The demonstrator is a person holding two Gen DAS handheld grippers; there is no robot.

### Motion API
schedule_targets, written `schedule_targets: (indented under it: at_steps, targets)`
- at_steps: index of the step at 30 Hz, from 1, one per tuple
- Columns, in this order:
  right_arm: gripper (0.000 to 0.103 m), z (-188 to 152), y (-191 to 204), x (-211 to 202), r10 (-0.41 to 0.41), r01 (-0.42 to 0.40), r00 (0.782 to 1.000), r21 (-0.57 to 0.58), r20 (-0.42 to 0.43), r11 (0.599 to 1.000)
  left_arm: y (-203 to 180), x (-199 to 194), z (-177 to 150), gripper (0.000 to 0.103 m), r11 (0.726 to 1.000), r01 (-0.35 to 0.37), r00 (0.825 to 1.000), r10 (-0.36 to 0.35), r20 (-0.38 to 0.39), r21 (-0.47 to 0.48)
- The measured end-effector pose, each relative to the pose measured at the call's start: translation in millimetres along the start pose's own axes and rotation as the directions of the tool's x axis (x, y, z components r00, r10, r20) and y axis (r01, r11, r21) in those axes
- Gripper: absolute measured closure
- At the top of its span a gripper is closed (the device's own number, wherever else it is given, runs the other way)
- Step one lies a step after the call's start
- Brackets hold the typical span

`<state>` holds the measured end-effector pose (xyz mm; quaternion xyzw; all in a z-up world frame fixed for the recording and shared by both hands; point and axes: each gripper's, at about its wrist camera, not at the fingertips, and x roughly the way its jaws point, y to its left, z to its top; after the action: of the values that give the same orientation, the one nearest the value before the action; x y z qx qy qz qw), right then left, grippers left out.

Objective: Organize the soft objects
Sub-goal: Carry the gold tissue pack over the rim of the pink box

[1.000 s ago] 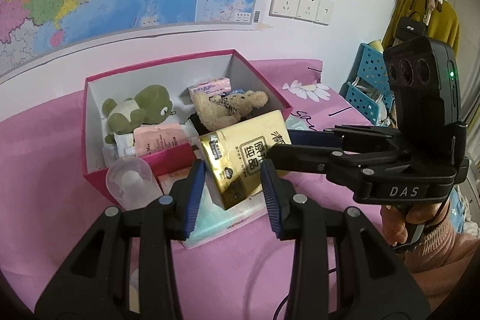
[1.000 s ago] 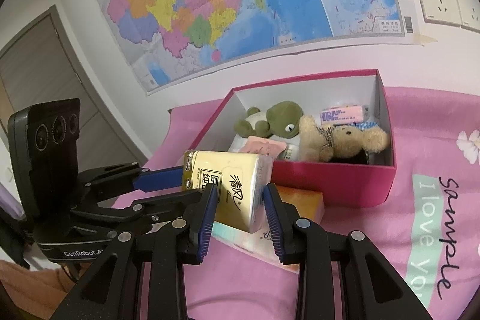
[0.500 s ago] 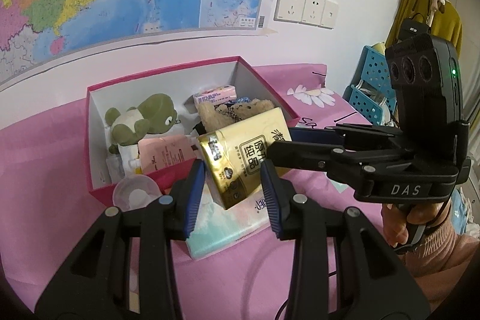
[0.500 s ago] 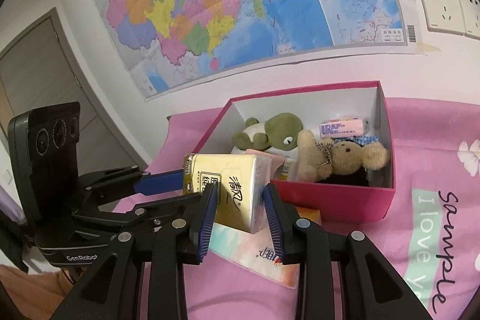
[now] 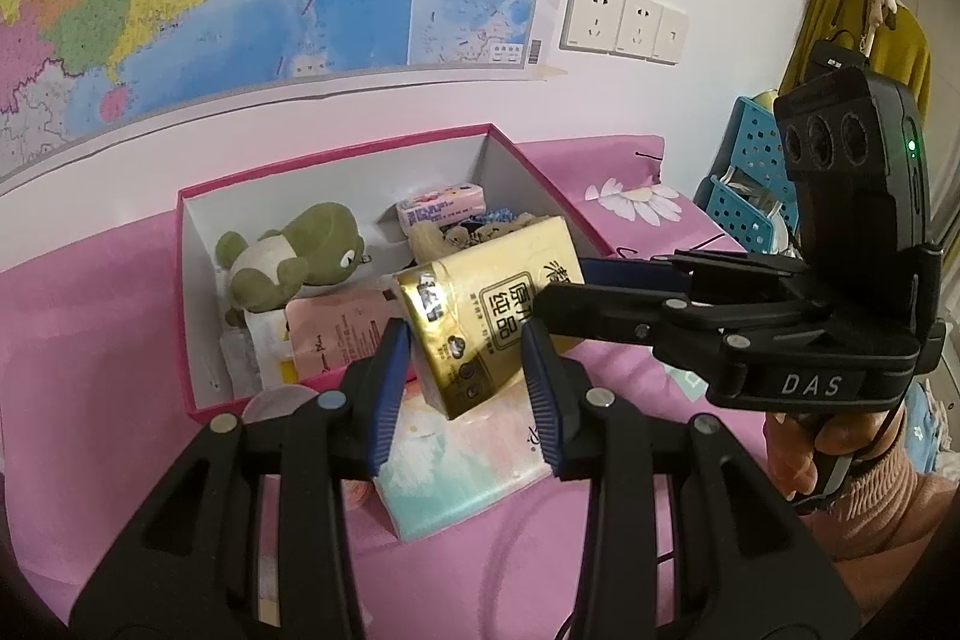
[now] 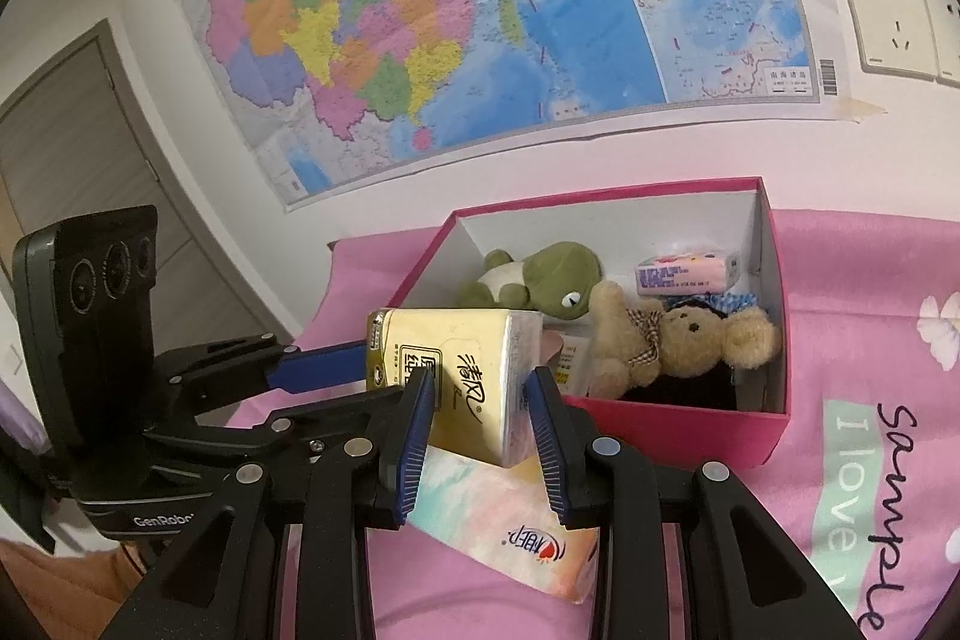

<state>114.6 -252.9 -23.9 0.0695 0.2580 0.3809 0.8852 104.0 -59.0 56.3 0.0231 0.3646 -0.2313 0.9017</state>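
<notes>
The right claw [image 6: 480, 421] pinches the light, squashy tissue pack [image 6: 462, 376] across its flat sides near the box's [image 6: 672, 427] front edge; the left claw [image 5: 462, 388] is spread.

The right gripper [image 6: 480, 415] has its jaws clamped on the tissue pack [image 6: 465, 376]; the left gripper [image 5: 465, 391] has its jaws apart beside it.

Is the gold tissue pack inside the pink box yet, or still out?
Out. The gold tissue pack hangs in the right gripper, at the pink box near wall, above the floral pack.
</notes>
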Motion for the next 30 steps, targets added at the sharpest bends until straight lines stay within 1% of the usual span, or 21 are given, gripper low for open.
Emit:
schedule_targets:
  at_steps: [30]
  targets:
    - [0.070,15.3,-5.3,8.1,-0.009,0.009,1.000,0.018,0.012,1.000,4.9,10.9,12.8,0.063,0.999,-0.029,1.000,0.029,0.002,0.016]
